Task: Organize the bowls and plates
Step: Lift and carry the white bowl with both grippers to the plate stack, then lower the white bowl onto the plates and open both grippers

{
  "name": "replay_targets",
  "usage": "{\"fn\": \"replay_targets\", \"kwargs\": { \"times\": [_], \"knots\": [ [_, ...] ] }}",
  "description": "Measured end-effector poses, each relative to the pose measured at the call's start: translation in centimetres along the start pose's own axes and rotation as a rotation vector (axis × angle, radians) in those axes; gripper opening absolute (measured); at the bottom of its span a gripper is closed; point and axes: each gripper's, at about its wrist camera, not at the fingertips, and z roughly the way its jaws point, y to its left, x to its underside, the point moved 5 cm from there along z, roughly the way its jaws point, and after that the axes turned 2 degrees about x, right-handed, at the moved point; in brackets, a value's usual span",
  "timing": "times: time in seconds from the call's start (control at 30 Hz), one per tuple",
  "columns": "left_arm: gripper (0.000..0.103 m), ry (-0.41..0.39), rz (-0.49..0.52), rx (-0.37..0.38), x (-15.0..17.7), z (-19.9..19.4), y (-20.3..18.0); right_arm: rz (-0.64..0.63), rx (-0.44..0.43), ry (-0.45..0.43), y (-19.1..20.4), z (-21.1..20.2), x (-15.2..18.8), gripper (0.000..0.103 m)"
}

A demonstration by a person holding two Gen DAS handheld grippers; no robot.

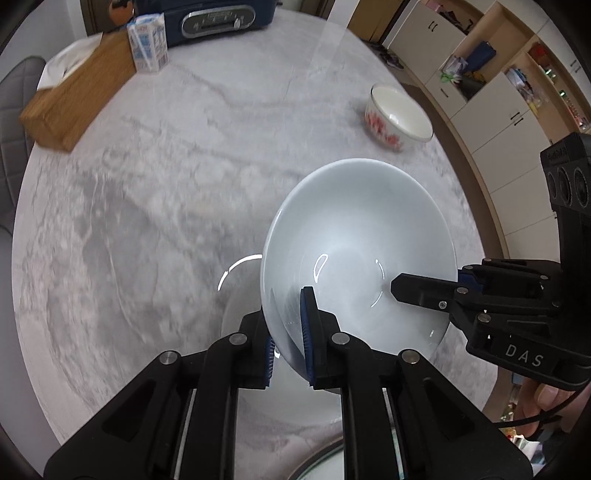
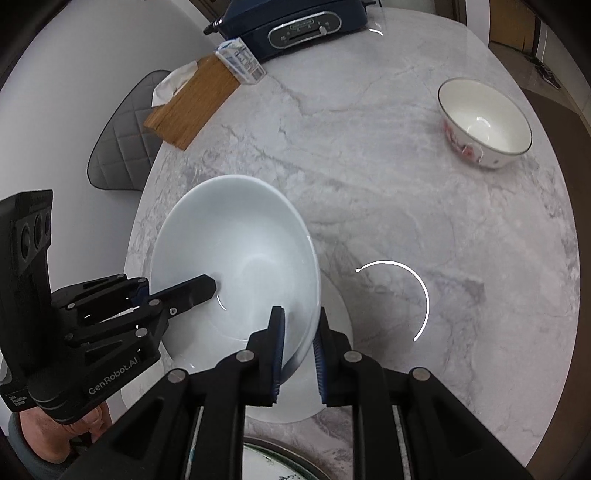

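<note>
Round marble table (image 2: 369,166); grey quilted chair (image 2: 122,140) beside it; cabinets (image 1: 491,110) along wall.

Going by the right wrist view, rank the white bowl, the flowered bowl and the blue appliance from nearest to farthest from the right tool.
1. White bowl: its rim is clamped in the right tool, lower left.
2. Flowered bowl: on the table, upper right.
3. Blue appliance: at the table's far edge, top centre.

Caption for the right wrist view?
Both grippers clamp the white bowl's rim above the marble table.
</note>
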Motion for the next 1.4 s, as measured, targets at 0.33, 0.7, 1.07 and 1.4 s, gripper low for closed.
{"fn": "replay_targets", "kwargs": {
  "times": [0.33,0.7,1.07,1.4],
  "knots": [
    [0.011,0.083,-0.037,-0.014,4.4,3.1,0.5,0.002,0.030,0.097,-0.3,3.7,3.2,0.016],
    [0.011,0.113,-0.041,-0.048,4.6,5.6,1.7,-0.008,0.061,0.130,-0.4,5.8,3.4,0.015],
    [0.016,0.096,-0.028,-0.062,4.5,5.9,1.6,-0.049,0.114,0.136,0.0,6.5,3.1,0.016],
    [0.030,0.084,-0.025,-0.030,4.7,6.0,0.8,-0.054,0.125,0.150,0.4,6.5,3.3,0.021]
  ]
}}
